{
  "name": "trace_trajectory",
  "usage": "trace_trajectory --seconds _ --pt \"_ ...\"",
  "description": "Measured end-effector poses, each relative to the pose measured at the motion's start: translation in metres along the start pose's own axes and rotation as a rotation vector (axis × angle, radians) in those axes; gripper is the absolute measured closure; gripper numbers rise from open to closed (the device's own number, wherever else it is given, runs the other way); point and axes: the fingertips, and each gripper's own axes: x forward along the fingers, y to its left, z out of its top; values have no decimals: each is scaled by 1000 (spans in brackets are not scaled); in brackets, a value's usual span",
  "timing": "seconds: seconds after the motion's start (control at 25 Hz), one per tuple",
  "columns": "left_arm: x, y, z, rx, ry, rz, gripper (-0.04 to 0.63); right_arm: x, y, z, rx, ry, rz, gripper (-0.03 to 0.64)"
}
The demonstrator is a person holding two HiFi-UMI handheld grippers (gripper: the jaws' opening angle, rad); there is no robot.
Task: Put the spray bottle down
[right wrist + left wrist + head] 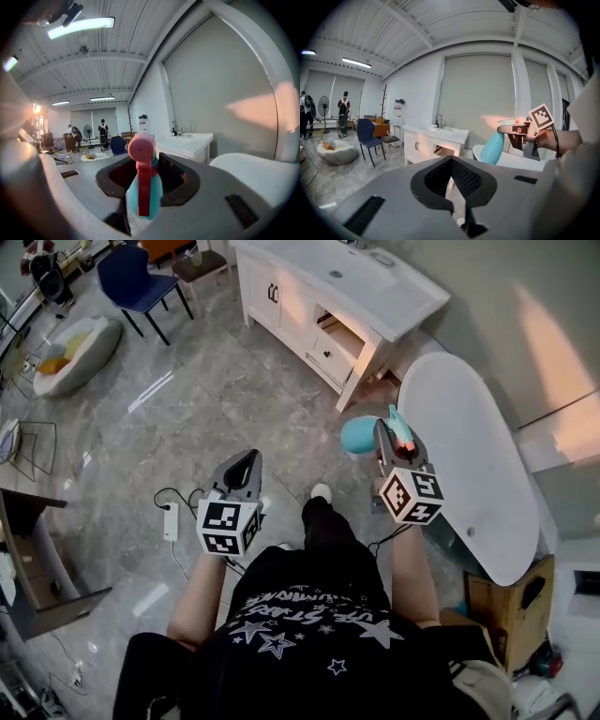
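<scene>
The spray bottle (359,434) is teal with a pink trigger head, and it hangs in the air beside the white bathtub (469,456). My right gripper (389,435) is shut on its neck. In the right gripper view the bottle (143,187) fills the gap between the jaws, pink nozzle towards the camera. From the left gripper view the bottle (492,147) shows at the right, above the tub's rim. My left gripper (246,463) is held over the floor, jaws together with nothing between them (457,218).
A white vanity cabinet (328,296) with a sink and an open drawer stands ahead. A blue chair (136,277) and a bean bag (80,352) lie at the far left. A cardboard box (511,601) sits by the tub, and a power strip (171,521) with cables lies on the floor.
</scene>
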Motion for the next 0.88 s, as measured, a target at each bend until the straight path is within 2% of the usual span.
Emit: trace_trajectory --seconds 0.2,0.36,0.64,0.88 --pt "40 18 3 -15 23 12 580 44 -26 -14 14 34 -15 468" --pt "87 43 16 -9 27 47 580 104 -51 -11 29 40 -2 468" --pt "202 71 65 -11 31 99 580 232 -107 25 41 44 45 468" --pt "306 72 109 -7 58 89 580 328 -164 59 22 39 76 468"
